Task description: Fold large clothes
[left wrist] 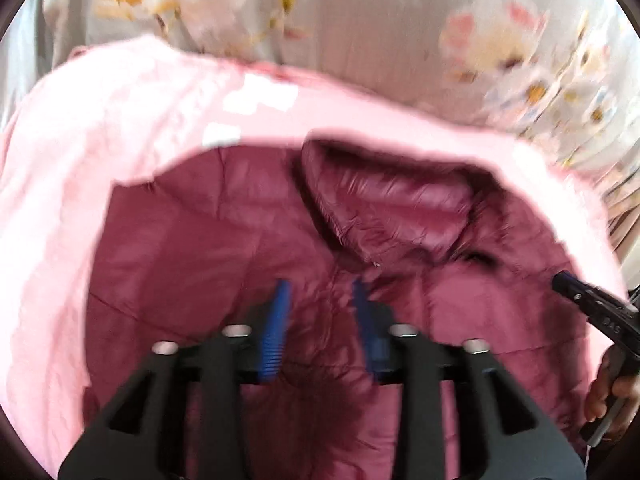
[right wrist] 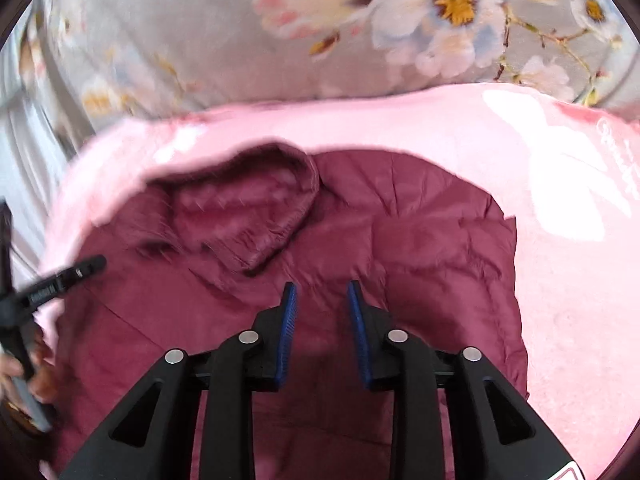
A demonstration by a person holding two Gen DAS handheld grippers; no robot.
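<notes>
A maroon puffer jacket (left wrist: 200, 240) (right wrist: 420, 240) lies spread on a pink blanket (left wrist: 100, 120) (right wrist: 560, 280), its shiny hood (left wrist: 392, 200) (right wrist: 240, 208) folded over the upper body. My left gripper (left wrist: 320, 284) hovers over the jacket's middle, blue pads apart with nothing between them. My right gripper (right wrist: 322, 285) hangs above the jacket just below the hood, open and empty too. Each gripper shows at the edge of the other's view: the right gripper (left wrist: 560, 280) at the far right, the left gripper (right wrist: 100, 260) at the far left.
A grey sheet with large flowers (left wrist: 360, 20) (right wrist: 180, 40) lies beyond the blanket. A person's hand (left wrist: 612, 384) (right wrist: 36, 376) holds each gripper's handle at the frame edge. Pink blanket surrounds the jacket on all visible sides.
</notes>
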